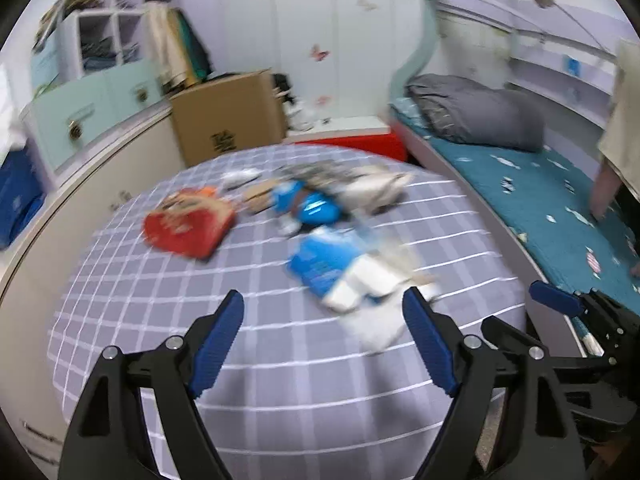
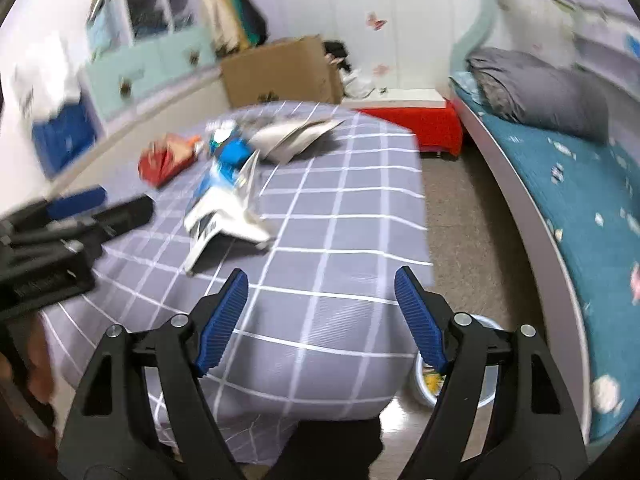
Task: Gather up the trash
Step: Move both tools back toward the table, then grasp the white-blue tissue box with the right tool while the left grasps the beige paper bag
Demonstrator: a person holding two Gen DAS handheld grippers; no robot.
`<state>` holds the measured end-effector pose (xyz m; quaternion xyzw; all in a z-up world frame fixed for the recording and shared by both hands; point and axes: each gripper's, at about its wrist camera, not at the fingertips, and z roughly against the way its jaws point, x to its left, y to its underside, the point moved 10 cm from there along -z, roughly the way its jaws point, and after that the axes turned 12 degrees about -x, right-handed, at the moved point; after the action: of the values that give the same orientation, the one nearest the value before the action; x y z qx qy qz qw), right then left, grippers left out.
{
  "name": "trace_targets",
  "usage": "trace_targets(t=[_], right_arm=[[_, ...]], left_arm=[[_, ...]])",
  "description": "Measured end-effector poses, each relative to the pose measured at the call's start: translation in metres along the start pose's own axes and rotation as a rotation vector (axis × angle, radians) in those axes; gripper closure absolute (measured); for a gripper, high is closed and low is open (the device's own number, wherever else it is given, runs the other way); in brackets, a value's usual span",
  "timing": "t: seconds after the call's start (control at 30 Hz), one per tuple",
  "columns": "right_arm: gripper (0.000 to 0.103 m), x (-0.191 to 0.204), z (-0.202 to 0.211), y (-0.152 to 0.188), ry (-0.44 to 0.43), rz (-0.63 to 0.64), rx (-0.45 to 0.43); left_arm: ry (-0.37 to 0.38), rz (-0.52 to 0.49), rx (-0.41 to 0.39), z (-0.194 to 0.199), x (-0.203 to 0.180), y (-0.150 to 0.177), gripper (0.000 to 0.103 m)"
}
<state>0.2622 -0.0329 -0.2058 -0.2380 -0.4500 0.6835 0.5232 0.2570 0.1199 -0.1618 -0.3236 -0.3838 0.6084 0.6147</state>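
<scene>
left tool (image 1: 323, 344) released, nothing between jaws | right tool (image 2: 321, 320) released, empty | trash pile (image 1: 304, 216) on checked surface (image 1: 280, 392), 12 o'clock of left tool, 11 o'clock of right | red packet (image 1: 188, 224) at pile's 9 o'clock

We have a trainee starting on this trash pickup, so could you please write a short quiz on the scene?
1. True or false: the left gripper already holds a wrapper.
2. What lies nearest the left gripper: A red packet, B blue-and-white packet, C cardboard box?
3. What pattern has the cloth under the trash?

Key: 1 false, both it and the right gripper are open and empty. 2 B. 3 Grey with white checks.
</scene>
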Motion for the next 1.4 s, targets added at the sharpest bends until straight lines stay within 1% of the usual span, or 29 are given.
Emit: trace_targets(t=[0.1,0.17,0.3,0.4,0.5,0.57,0.6,0.63,0.67,0.7,0.73,0.8,0.83,0.9,0.97,1.07,1.17,1.3,1.4], right_arm=[[0.028,0.018,-0.016,0.002,0.0,0.075,0.032],[0.028,0.031,-0.028,0.0,0.015,0.13,0.055],[0.028,0.051,-0.047,-0.004,0.011,0.238,0.084],[0.028,0.055,-0.059,-0.01,0.013,0.291,0.086],[0.029,0.059,-0.069,-0.014,-0.021,0.32,0.083],[0.04,0.062,-0.072,-0.016,-0.054,0.33,0.079],[0.066,0.063,-0.073,-0.016,-0.089,0.314,0.078],[0.077,0.066,-0.075,-0.016,-0.122,0.288,0.087],[0.078,0.065,-0.076,-0.016,-0.154,0.247,0.092],[0.08,0.065,-0.074,-0.018,-0.165,0.23,0.082],[0.083,0.064,-0.07,-0.022,-0.18,0.213,0.054],[0.087,0.063,-0.062,-0.028,-0.19,0.191,0.013],[0.088,0.061,-0.054,-0.031,-0.207,0.167,-0.007],[0.088,0.053,-0.038,-0.036,-0.204,0.143,-0.044],[0.088,0.046,-0.026,-0.042,-0.196,0.123,-0.076],[0.088,0.021,-0.009,-0.053,-0.143,0.074,-0.137],[0.088,-0.009,-0.005,-0.062,-0.071,0.015,-0.171],[0.088,-0.051,-0.013,-0.065,0.007,-0.078,-0.19],[0.088,-0.068,-0.019,-0.065,0.017,-0.128,-0.194]], left_arm=[[-0.021,0.037,0.023,-0.001,0.027,0.009,0.023],[-0.026,0.054,0.029,0.001,0.034,0.013,0.023],[-0.049,0.084,0.04,-0.004,0.059,0.015,0.023],[-0.063,0.1,0.049,-0.007,0.07,0.016,0.022],[-0.052,0.118,0.071,-0.014,0.078,0.018,0.022],[-0.053,0.118,0.084,-0.019,0.08,0.019,0.022],[-0.056,0.113,0.087,-0.021,0.081,0.019,0.022],[-0.057,0.109,0.091,-0.024,0.081,0.02,0.022],[-0.055,0.107,0.096,-0.027,0.081,0.019,0.022],[-0.05,0.11,0.098,-0.029,0.08,0.017,0.022],[-0.043,0.113,0.097,-0.03,0.078,0.016,0.022],[-0.028,0.112,0.092,-0.034,0.071,0.011,0.022],[-0.025,0.105,0.086,-0.035,0.067,0.007,0.022],[-0.013,0.092,0.068,-0.036,0.058,0.0,0.022],[0.012,0.069,0.054,-0.038,0.046,-0.01,0.022],[0.042,0.012,0.046,-0.045,0.028,-0.022,0.022],[0.068,-0.085,0.014,-0.054,0.0,-0.041,0.022],[0.096,-0.238,0.022,-0.074,-0.046,-0.053,0.022],[0.085,-0.342,0.035,-0.094,-0.072,-0.054,0.022]])
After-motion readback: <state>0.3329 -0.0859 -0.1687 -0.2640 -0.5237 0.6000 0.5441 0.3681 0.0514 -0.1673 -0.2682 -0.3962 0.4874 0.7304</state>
